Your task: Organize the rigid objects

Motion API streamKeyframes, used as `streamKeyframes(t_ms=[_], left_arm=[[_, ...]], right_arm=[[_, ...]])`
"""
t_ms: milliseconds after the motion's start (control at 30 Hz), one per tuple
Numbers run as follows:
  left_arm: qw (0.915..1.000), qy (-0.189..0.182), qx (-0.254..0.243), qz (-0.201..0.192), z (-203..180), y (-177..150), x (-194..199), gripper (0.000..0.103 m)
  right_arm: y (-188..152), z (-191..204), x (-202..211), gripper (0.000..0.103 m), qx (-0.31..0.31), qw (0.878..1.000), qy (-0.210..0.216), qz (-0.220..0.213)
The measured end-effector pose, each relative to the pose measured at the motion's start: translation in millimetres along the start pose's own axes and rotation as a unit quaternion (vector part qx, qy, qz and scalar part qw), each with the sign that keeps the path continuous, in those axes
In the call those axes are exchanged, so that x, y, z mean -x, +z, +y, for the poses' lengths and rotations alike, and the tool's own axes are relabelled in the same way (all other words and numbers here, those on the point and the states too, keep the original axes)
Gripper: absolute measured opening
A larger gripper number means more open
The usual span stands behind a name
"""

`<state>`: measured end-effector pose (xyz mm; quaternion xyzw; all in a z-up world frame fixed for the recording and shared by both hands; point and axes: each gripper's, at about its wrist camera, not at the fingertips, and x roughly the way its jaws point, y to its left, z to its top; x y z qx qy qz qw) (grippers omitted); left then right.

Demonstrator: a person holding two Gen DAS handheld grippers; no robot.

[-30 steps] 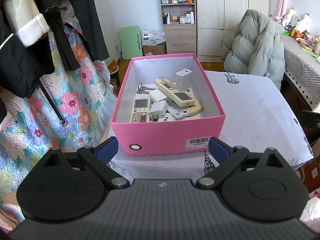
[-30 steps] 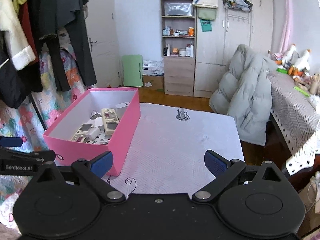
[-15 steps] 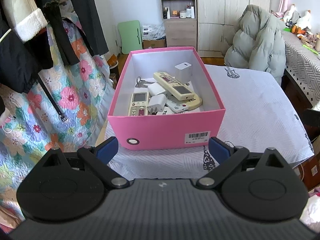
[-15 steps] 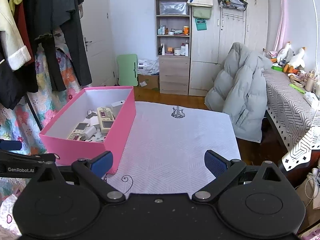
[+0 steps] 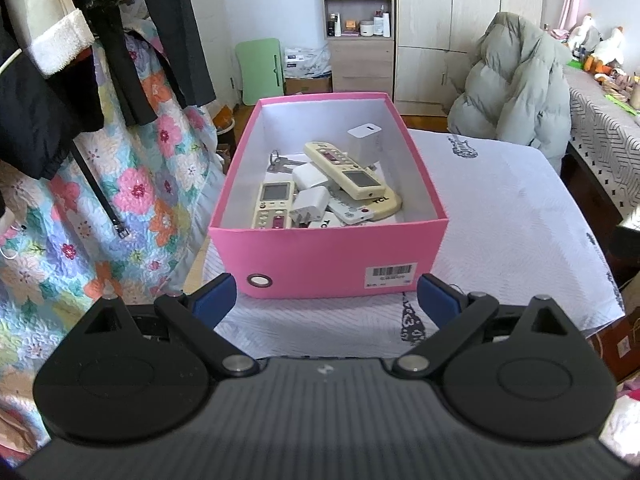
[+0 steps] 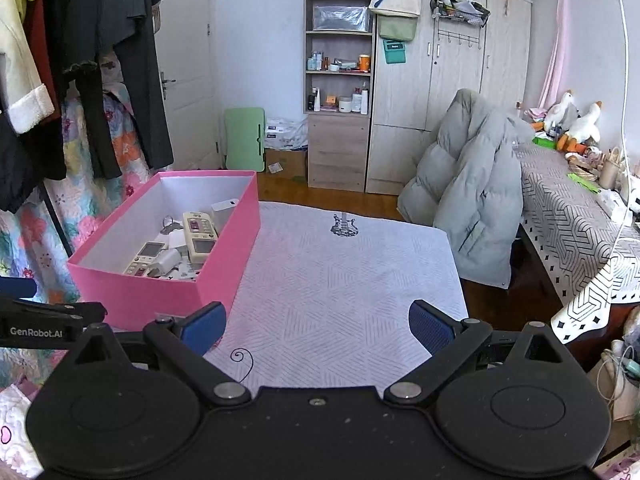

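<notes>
Left gripper (image 5: pixel 325 298) hangs wide open and empty just before the pink box (image 5: pixel 328 258) of remotes (image 5: pixel 345 176); right gripper (image 6: pixel 318 326), beside the box, gapes empty too.

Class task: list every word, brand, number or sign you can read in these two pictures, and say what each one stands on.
"TCL": on the cream remote lying in the pink box.
"GenRobot.AI": on the black arm of the left tongs, seen in the right wrist view.
Barcode sticker on the box front: its digits are too small to read.
Green tag on the wardrobe: print blurred.
</notes>
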<state>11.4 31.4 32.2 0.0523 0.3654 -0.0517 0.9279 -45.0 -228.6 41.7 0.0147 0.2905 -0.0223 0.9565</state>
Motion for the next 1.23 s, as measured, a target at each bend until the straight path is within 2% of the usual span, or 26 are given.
streamKeyframes(t_ms=[367, 1233], left_arm=[[0.9998, 0.013, -0.004, -0.012, -1.8, -1.3, 4.9, 0.103], [0.9991, 0.028, -0.015, -0.027, -2.9, -3.9, 7.3, 0.103]], right_arm=[[-0.9, -2.5, -1.1, 0.099, -0.004, 1.0, 0.003, 0.001], [-1.5, -0.8, -1.8, 0.1, -0.007, 1.0, 0.005, 0.008]])
